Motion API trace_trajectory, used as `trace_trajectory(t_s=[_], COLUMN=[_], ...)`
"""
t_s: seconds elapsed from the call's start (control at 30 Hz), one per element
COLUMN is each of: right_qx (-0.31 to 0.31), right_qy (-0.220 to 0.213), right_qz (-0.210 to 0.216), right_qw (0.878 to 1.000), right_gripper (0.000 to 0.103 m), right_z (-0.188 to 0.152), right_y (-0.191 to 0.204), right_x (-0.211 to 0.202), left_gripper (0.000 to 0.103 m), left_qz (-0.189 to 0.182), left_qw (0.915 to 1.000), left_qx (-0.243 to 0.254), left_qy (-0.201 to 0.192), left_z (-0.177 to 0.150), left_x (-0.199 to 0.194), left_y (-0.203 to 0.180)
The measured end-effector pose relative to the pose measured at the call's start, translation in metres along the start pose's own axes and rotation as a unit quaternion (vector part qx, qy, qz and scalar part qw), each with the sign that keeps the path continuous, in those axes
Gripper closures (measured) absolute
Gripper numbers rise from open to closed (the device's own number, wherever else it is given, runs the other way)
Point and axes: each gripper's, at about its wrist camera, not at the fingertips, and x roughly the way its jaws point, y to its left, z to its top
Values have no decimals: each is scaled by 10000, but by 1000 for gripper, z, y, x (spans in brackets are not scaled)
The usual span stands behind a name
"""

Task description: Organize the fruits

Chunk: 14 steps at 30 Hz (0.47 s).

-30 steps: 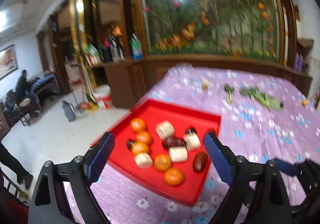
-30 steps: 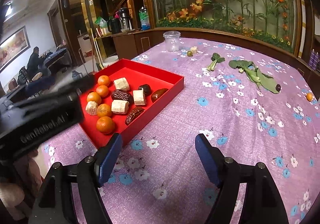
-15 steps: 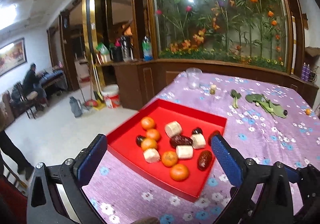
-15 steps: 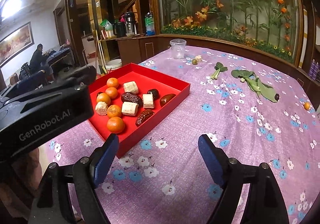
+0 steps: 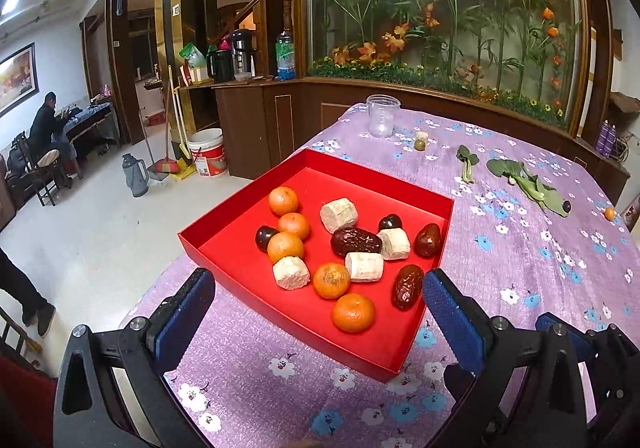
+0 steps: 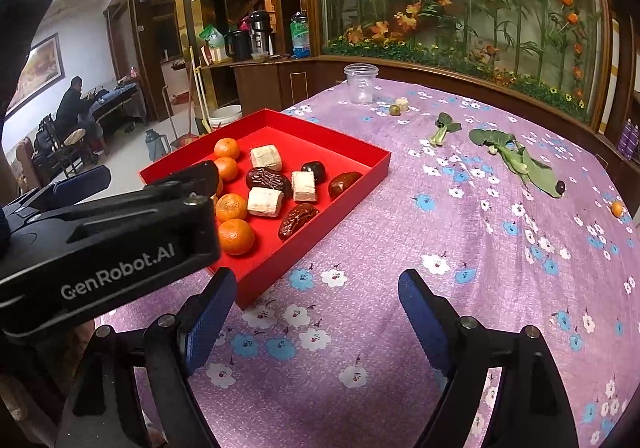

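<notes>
A red tray (image 5: 224, 253) on the purple flowered cloth holds several mandarins (image 5: 353, 312), brown dates (image 5: 407, 285), pale cylindrical pieces (image 5: 338, 214) and dark round fruits (image 5: 389, 222). My left gripper (image 5: 318, 282) is open just short of the tray's near edge, nothing between its blue pads. The right gripper (image 6: 316, 282) is open over bare cloth to the right of the tray (image 6: 360, 184), also empty. In the right wrist view the left gripper's black body (image 6: 120, 240) covers the tray's near left corner. A small orange fruit (image 5: 609, 213) lies loose at the far right.
A clear plastic cup (image 5: 382, 116), a green fruit (image 5: 419, 144) and a pale piece (image 5: 422, 135) stand at the table's far end. Leafy greens (image 5: 524, 182) with a dark fruit (image 5: 566, 205) lie far right. The table's left edge drops to the floor; a person sits far left.
The left gripper has dipped and steadied, and in the right wrist view its body now reaches further over the tray's corner. The right jaws have spread slightly.
</notes>
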Motion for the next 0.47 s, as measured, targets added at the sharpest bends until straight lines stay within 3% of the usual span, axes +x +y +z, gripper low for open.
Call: trace_trajectory(t_s=[0.47], right_qx=[32], right_qy=[7], right_qz=[47], right_qw=[10000], right_gripper=[15], right_z=[0], right_y=[2], right_x=[2], left_gripper=[0], left_qz=[20], left_qw=[10000], left_qx=[36], left_qy=[56], left_z=[0], left_x=[3], left_y=[-1])
